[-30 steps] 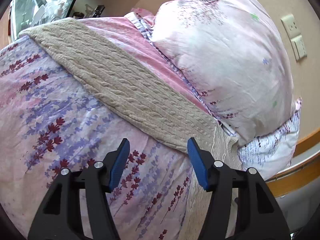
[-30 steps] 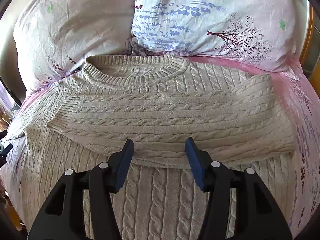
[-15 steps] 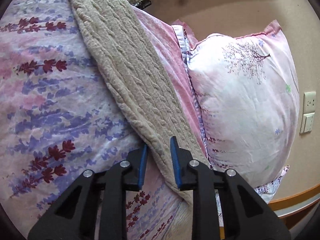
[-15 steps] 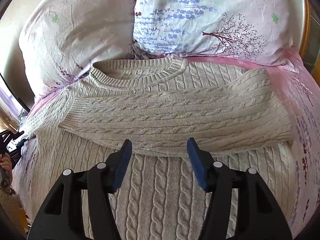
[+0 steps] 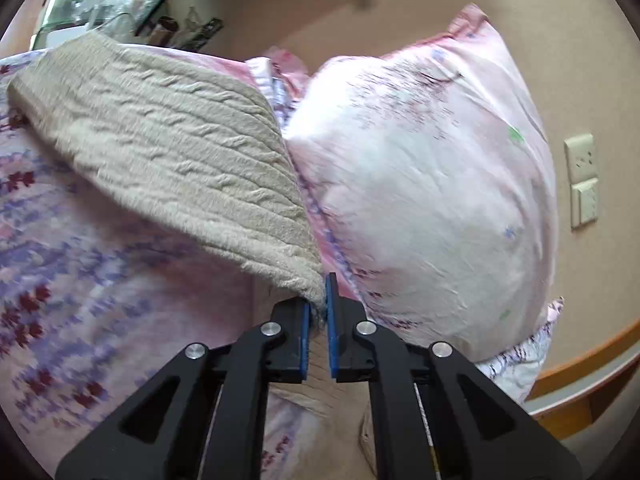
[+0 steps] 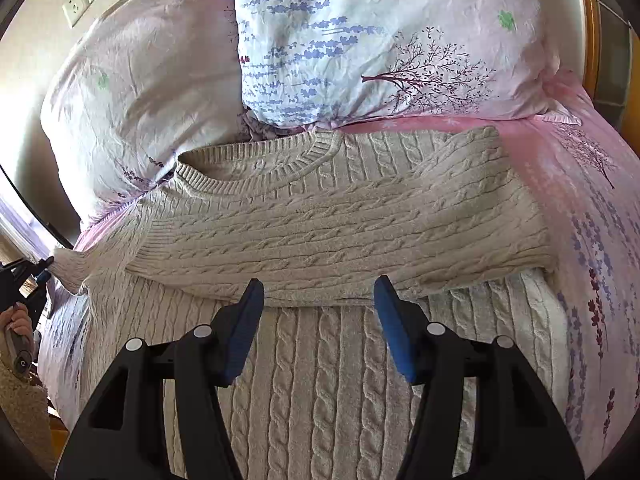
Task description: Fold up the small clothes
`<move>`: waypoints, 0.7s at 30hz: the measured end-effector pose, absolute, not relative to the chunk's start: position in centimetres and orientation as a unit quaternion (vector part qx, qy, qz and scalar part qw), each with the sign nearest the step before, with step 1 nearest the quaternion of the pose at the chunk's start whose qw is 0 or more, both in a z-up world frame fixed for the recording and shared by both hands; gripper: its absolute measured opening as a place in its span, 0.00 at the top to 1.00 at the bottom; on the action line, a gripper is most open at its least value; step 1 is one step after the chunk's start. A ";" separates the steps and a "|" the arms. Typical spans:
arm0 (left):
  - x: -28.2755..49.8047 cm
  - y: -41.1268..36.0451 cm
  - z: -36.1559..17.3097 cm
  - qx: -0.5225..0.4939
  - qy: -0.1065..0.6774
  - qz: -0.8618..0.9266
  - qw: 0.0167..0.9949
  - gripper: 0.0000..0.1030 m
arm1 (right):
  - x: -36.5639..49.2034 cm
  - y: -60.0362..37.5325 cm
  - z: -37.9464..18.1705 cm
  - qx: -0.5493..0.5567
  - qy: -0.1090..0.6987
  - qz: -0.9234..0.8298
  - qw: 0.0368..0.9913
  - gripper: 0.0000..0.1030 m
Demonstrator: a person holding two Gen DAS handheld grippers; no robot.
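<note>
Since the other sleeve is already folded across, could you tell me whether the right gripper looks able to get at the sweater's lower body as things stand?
Probably yes: the right gripper stands open over the sweater, with nothing lying between.

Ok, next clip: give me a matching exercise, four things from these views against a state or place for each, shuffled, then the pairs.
Things:
1. left hand-held gripper
2. right hand-held gripper
3. folded sleeve
4. wall socket

States or places:
A. lies across the sweater's chest
B. on the beige wall beside a pillow
C. jaws apart, nothing between them
D. clamped on the sweater's edge

Pairs: 1-D, 2-C, 3-A, 4-B
</note>
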State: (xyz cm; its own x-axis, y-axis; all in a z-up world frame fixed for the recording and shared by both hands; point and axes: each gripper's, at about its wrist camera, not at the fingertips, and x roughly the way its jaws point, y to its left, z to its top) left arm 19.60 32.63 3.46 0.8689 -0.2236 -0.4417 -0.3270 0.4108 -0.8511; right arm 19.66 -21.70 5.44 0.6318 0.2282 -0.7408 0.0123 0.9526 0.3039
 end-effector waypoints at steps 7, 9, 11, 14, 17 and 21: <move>22.4 21.9 7.3 -0.491 0.266 -0.126 0.820 0.94 | 19.0 -22.4 5.9 0.146 0.419 0.064 0.894 0.41; 23.2 18.0 7.2 -0.458 0.286 -0.160 0.826 0.93 | 18.9 -22.6 6.0 0.148 0.418 0.062 0.894 0.41; 23.8 14.5 6.0 -0.426 0.320 -0.173 0.828 0.93 | 18.7 -22.9 6.0 0.151 0.419 0.060 0.893 0.41; 24.7 11.4 2.5 -0.412 0.387 -0.177 0.805 0.87 | 18.5 -23.3 5.8 0.153 0.423 0.056 0.891 0.41; 24.5 12.1 0.3 -0.440 0.410 -0.155 0.784 0.70 | 18.2 -23.5 5.9 0.154 0.421 0.053 0.892 0.41; 23.5 15.7 0.2 -0.471 0.382 -0.101 0.789 0.58 | 18.3 -23.8 6.0 0.158 0.417 0.054 0.893 0.41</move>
State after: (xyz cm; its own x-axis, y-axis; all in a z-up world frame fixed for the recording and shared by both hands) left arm 23.52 15.68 0.24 0.6880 -0.5189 -0.5074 -0.2007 0.5358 -0.8201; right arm 18.28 -23.80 5.98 0.6462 0.2285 -0.7281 0.0353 0.9442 0.3276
